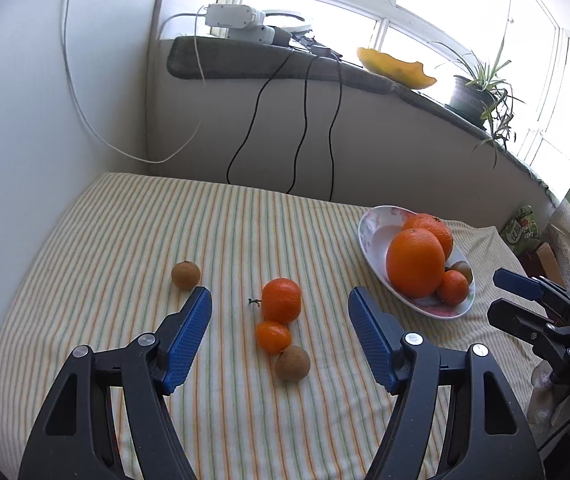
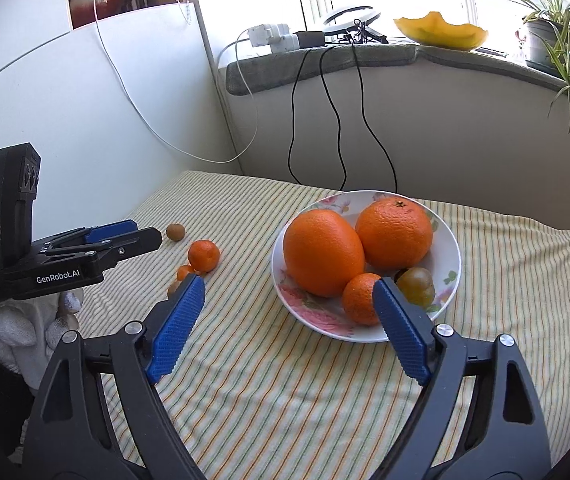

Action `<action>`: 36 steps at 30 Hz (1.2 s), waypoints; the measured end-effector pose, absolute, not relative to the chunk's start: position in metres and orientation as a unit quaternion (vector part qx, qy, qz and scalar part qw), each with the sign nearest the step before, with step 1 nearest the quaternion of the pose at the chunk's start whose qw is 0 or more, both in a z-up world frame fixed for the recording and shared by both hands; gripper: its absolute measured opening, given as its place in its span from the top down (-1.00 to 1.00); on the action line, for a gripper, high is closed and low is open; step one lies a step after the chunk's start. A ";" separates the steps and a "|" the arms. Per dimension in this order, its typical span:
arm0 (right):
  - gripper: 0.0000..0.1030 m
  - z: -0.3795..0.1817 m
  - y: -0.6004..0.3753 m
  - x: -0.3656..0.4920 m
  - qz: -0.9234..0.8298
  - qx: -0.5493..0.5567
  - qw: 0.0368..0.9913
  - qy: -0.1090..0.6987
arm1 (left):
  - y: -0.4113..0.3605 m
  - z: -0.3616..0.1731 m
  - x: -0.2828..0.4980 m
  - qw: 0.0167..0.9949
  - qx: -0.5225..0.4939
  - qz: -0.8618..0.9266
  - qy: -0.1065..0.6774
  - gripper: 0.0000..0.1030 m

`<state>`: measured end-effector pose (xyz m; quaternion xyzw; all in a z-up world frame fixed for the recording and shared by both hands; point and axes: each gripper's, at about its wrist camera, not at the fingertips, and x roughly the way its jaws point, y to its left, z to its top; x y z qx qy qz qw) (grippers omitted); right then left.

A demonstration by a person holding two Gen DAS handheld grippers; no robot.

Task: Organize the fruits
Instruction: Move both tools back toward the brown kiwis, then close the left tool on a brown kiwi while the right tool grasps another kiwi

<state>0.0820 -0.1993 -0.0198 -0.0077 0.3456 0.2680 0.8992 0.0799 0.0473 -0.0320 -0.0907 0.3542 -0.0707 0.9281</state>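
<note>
On the striped cloth of the counter (image 1: 125, 208), four loose fruits wait outside the bowl: a mandarin (image 1: 281, 300), a smaller mandarin (image 1: 272, 336) touching it on the near side, a brown fruit (image 1: 292, 363) just nearer again, and a second brown fruit (image 1: 185, 275) apart toward the left edge. The bowl (image 2: 447, 248) toward the right edge already holds two big oranges (image 2: 323, 252), a small mandarin (image 2: 359, 298) and a dark greenish-brown fruit (image 2: 416, 286).

The left claw (image 1: 280, 304) hangs wide open over the cluster, holding nothing. The right claw (image 2: 289, 300) is also spread wide and empty, near the bowl's front rim.

Likely trouble: the three clustered fruits touch, so closing on one could nudge the others, and round fruit may roll on the soft, rumpled cloth toward an edge. The bowl is shallow and crowded; a fruit dropped onto the oranges could bounce out, or shift the pile. The two claws work close together and could knock each other near the bowl.

Behind the counter stands a pale wall with hanging black cables (image 1: 301, 132). A cushioned sill carries power adapters, a yellow dish (image 1: 395, 68) and a potted plant (image 1: 481, 92) under bright windows.
</note>
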 end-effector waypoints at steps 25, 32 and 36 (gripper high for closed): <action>0.05 -0.068 -0.087 0.098 0.365 -0.060 0.830 0.418 | 0.106 -0.076 0.129 0.904 -0.136 -0.040 0.402 0.31; 0.11 -0.084 -0.070 0.105 0.368 -0.065 0.818 0.438 | 0.108 -0.085 0.140 0.900 -0.138 -0.040 0.412 0.36; 0.20 -0.090 -0.064 0.110 0.370 -0.067 0.814 0.444 | 0.109 -0.088 0.143 0.898 -0.137 -0.038 0.417 0.40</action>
